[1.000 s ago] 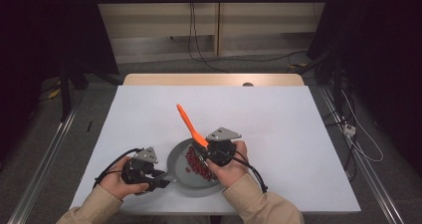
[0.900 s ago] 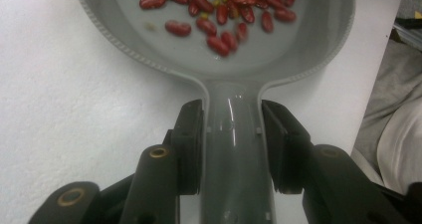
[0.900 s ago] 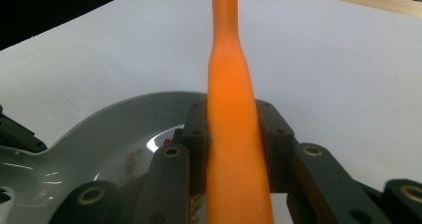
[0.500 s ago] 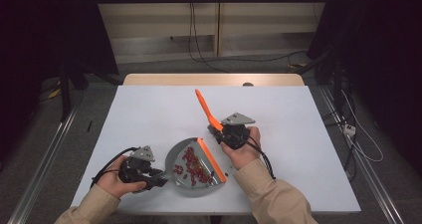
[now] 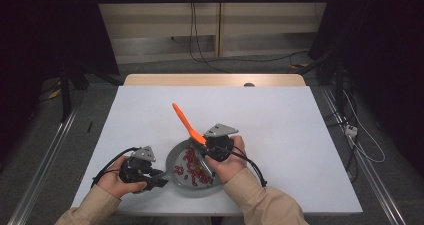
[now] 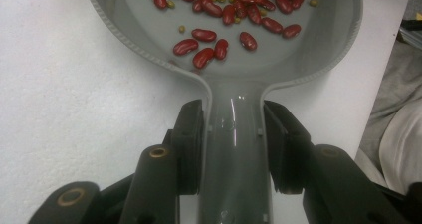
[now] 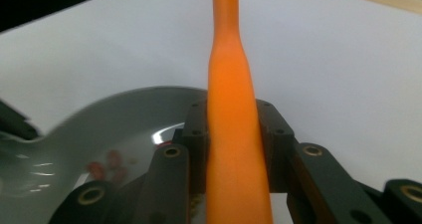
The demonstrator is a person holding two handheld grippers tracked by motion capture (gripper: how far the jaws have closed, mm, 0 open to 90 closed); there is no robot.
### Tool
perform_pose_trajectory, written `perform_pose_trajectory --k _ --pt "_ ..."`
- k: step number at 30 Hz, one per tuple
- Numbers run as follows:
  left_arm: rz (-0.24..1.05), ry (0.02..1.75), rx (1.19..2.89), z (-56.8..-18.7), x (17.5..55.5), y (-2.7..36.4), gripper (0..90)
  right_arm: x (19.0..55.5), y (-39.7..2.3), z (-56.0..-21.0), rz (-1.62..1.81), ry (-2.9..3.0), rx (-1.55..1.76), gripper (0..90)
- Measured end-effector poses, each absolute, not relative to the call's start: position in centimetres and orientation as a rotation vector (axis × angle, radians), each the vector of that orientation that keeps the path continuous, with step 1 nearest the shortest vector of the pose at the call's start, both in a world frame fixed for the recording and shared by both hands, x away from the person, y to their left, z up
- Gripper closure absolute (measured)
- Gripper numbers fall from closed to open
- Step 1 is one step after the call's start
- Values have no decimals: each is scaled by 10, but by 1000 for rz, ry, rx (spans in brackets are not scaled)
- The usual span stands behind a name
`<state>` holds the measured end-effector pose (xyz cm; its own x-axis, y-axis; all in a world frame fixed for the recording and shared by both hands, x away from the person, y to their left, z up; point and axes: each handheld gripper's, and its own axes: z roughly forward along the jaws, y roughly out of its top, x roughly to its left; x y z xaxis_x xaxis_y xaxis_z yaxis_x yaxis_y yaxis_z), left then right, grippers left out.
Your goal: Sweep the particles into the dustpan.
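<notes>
Left tongs (image 6: 234, 149) we see clamped on the smooth handle of a grey plastic pan-shaped dish (image 6: 234, 134) with a ribbed rim, sitting on the matte white tabletop (image 5: 280, 120) near its front edge. Right tongs (image 7: 233, 144) grip the tapered handle of a glossy orange plastic utensil (image 7: 231, 134), slanting up over the dish. Oval red kidney beans (image 6: 204, 47) and small yellowish peas (image 6: 182, 29) lie inside.

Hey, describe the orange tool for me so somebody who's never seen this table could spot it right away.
Start at the white table and go to the grey pan of red beans near its front edge. The right gripper, just over the pan's far rim, is shut on the orange tool, whose long handle slants up and away to the left. It is the one bright orange thing among grey, black and red.
</notes>
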<state>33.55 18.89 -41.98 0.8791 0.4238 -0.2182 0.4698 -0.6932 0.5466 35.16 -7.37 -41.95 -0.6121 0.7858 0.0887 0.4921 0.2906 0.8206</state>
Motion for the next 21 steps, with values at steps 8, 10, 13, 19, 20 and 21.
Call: perform_pose_trajectory --k 8,10,13,19,20,21 --pt "-98 608 2432 -420 334 188 629 350 -92 -404 1261 2167 1140 710" --pt "-98 599 2436 -420 333 188 629 352 -105 -403 1243 2139 1171 711" --pt "-96 588 2440 -420 330 186 628 353 -124 -407 1204 2116 1205 710" --pt "-96 535 2475 -418 325 181 628 347 -152 -423 1098 2081 1245 710" --pt "-91 533 2480 -418 324 181 627 345 -154 -427 1081 2075 1245 711" --pt "-89 541 2486 -418 324 180 628 342 -155 -430 1070 2067 1248 711"
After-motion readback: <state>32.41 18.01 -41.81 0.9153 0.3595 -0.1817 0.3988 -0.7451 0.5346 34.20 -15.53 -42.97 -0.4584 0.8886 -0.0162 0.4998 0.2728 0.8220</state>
